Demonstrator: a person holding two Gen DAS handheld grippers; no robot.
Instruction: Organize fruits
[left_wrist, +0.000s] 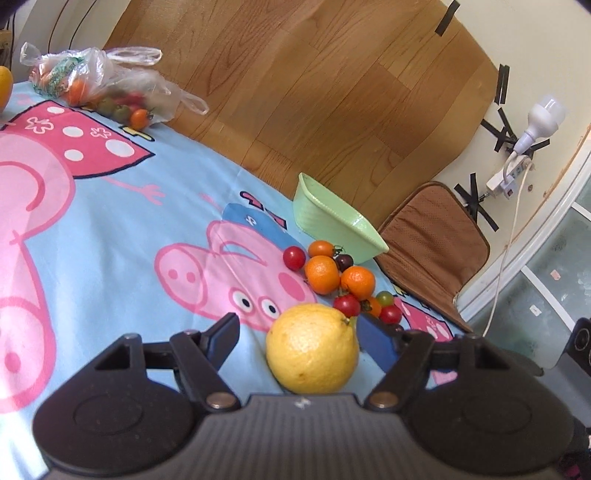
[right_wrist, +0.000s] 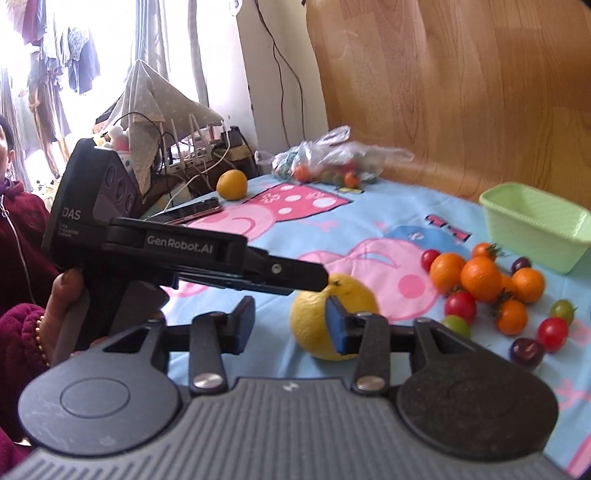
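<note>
Left gripper (left_wrist: 306, 332): black plastic, jaws apart w/ round dimpled yellow citrus (left_wrist: 312, 349) loose between, on cartoon-print blue cloth (left_wrist: 122, 236). Right gripper (right_wrist: 291, 321): jaws apart, nothing between. Beyond: glossy oranges and tomatoes (left_wrist: 332, 277), then ribbed green plastic basket (left_wrist: 332, 218).

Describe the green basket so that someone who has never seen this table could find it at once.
Start from the blue cartoon-pig cloth covering the table. At its far edge, by the wood-panelled wall, lies a pile of oranges and cherry tomatoes; the green basket sits just behind it. It is the only rigid container there, pale green, rectangular, and nothing shows inside it.
</note>
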